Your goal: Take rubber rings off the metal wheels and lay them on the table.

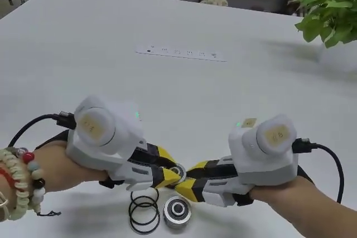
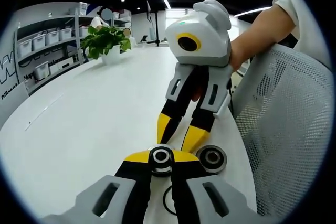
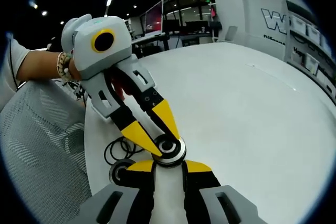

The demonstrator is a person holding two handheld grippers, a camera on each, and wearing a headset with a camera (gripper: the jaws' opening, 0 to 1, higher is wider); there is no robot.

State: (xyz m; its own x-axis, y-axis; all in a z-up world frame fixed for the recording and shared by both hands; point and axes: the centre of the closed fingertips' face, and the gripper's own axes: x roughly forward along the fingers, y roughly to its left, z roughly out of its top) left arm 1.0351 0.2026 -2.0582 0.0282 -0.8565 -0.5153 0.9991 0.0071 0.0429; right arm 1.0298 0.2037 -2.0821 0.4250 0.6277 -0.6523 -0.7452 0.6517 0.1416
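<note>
My left tool [image 2: 160, 156] is clamped on a small silver metal wheel [image 1: 177, 172] over the white bench's [image 1: 167, 20] near edge, bore tilted upward. My right tool [image 3: 169, 167] is narrowly parted, tips at that wheel's rim. Thin black rubber rings [image 1: 144, 209] lie flat beside a second silver wheel [image 1: 177, 211], bore up.

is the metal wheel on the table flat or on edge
Flat: the round silver metal wheel lies hub up on the white table, beside black rubber rings.
</note>
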